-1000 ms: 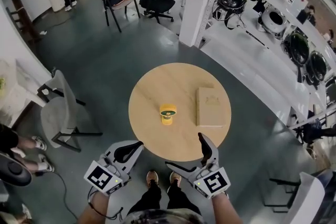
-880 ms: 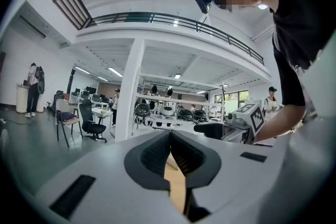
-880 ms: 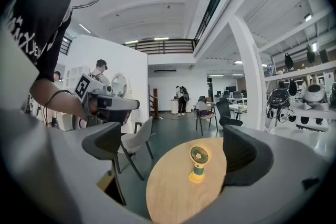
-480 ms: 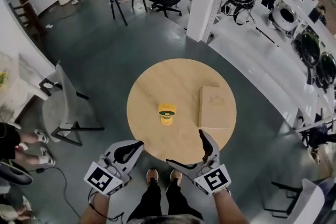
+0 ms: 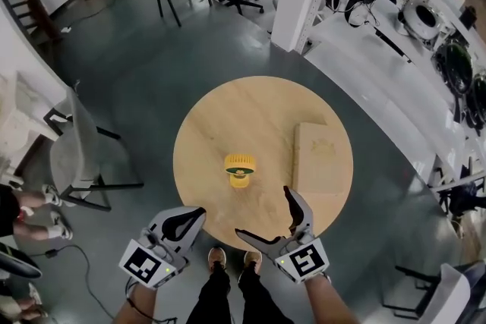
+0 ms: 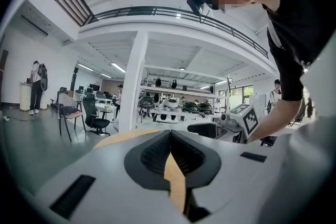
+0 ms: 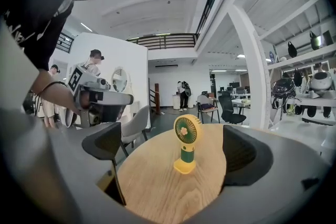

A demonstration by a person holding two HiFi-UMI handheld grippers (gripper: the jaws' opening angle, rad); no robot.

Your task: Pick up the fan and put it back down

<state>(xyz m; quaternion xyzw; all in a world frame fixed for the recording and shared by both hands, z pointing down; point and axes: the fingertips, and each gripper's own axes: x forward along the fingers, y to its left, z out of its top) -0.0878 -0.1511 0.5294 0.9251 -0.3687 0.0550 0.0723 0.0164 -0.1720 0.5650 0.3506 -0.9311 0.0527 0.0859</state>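
Right gripper view shows fan (image 7: 186,139) upright, seemingly beyond spread jaws.

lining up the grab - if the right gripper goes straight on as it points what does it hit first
Probably the fan, upright on the table, framed between the right gripper's open jaws; nothing shows in between, though depth is unclear.

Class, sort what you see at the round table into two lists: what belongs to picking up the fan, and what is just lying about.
Job: fan, standing upright; table under it; right gripper, open, facing the fan.
Lying about: flat beige box on the table; grey chair on the floor.
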